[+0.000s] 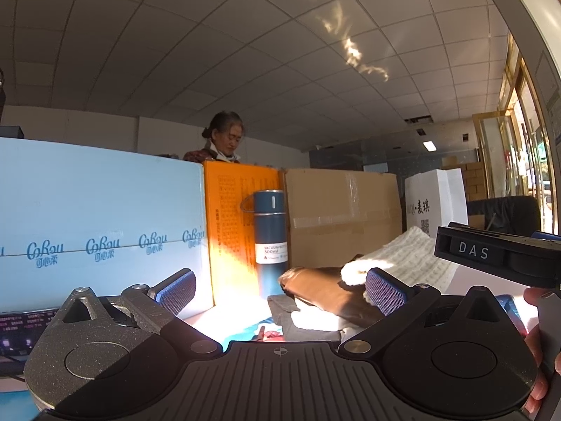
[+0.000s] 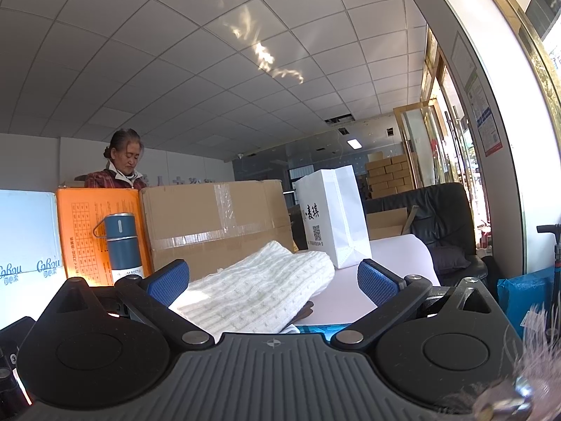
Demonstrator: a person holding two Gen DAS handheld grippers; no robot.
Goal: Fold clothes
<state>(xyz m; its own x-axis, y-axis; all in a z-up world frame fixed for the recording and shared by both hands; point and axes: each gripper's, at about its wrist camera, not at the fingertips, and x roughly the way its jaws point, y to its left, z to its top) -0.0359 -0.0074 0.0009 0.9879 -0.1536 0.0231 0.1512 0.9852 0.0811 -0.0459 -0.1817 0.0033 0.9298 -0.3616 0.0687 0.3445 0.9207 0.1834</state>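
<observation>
A folded white knit sweater (image 2: 266,287) lies on top of a pile of clothes on the table, just ahead of my open right gripper (image 2: 273,284). In the left wrist view the same sweater (image 1: 399,256) sits over a brown garment (image 1: 326,291) and grey and white folded pieces (image 1: 298,319). My left gripper (image 1: 280,287) is open and empty, low over the table, with the pile just ahead to its right. The right gripper's body (image 1: 498,256) shows at the right of that view, held in a hand.
A blue vacuum bottle (image 1: 270,235) stands against an orange box (image 1: 238,217). A light blue carton (image 1: 98,231) is on the left and a brown cardboard box (image 2: 217,221) behind the pile. A white paper bag (image 2: 333,217) stands at right. A woman (image 2: 122,165) stands behind the boxes.
</observation>
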